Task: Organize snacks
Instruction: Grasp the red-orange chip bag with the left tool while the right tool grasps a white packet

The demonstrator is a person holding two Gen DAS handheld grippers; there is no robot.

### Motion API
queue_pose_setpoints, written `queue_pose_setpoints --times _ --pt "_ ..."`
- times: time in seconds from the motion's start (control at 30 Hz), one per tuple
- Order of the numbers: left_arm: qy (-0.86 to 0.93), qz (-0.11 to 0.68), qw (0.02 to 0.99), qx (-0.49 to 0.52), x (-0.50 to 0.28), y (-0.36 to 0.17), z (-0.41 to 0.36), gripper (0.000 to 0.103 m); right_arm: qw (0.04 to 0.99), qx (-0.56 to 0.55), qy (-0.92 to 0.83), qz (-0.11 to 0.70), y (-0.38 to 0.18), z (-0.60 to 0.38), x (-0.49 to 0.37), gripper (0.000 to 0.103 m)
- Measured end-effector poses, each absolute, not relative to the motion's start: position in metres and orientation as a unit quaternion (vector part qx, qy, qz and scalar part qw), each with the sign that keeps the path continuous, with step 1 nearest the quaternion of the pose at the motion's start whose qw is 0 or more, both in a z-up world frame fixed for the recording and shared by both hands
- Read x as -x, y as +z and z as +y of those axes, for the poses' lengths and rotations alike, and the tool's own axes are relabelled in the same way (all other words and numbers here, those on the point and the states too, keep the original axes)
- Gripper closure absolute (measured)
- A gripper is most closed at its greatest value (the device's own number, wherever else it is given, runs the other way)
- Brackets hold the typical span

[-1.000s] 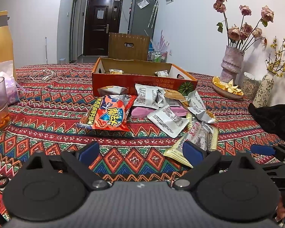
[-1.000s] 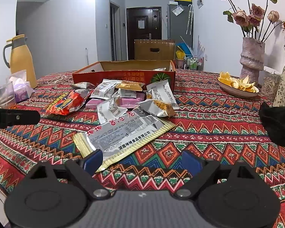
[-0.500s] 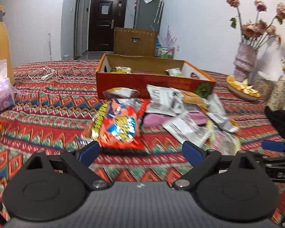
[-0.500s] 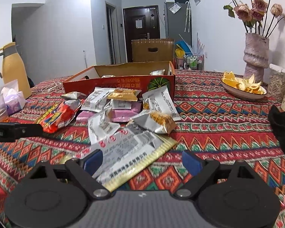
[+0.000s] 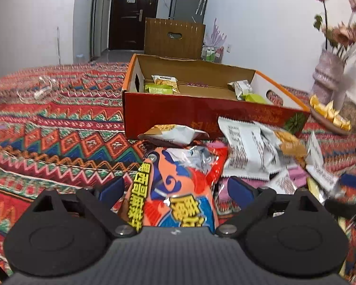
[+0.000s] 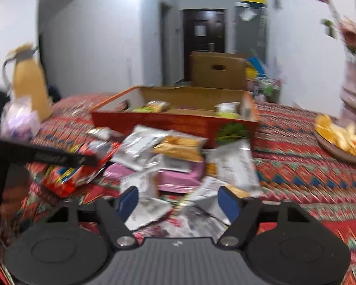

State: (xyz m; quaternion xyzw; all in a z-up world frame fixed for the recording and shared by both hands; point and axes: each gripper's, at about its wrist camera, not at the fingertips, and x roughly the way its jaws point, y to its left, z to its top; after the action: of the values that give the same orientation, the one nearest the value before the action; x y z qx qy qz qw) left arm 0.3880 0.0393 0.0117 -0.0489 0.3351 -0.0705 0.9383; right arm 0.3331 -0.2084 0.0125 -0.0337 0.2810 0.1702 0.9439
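Observation:
An open red cardboard box (image 5: pixel 201 111) with a few small packets inside stands mid-table. A pile of loose snack packets lies in front of it. My left gripper (image 5: pixel 175 187) straddles the orange-red snack bag (image 5: pixel 182 173). Its jaws are closing slightly, and the pads stand clear of the bag. My right gripper (image 6: pixel 178 203) hangs over the silver-white packets (image 6: pixel 149 209) at the pile's near edge. Its jaws are closing with those packets between them; blur hides any contact. A pink packet (image 6: pixel 178 178) lies just beyond.
A patterned red cloth (image 5: pixel 59 142) covers the table. A yellow jug (image 6: pixel 28 80) and a plastic bag (image 6: pixel 19 121) stand at the left. A bowl of orange peel (image 6: pixel 339 140) and a flower vase (image 5: pixel 327 76) are at the right. A brown crate (image 5: pixel 175 38) is behind the box.
Both grippers moved forward into the pile. The left one now has the orange-red bag between its fingers. The right jaws have narrowed over the silver-white packets.

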Motion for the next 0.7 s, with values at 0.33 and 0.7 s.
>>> queue_pose_setpoints --times 0.33,0.7 --pt "-0.058 0.351 0.931 0.082 -0.379 0.011 0.053 0.051 0.917 0.097 0.226 0.315 -0.016 -0.149 -0.359 0.058" --pt "-0.059 0.32 0.942 0.077 -0.291 0.039 0.038 0.058 0.924 0.041 0.248 0.289 0.005 -0.162 -0.305 0.063"
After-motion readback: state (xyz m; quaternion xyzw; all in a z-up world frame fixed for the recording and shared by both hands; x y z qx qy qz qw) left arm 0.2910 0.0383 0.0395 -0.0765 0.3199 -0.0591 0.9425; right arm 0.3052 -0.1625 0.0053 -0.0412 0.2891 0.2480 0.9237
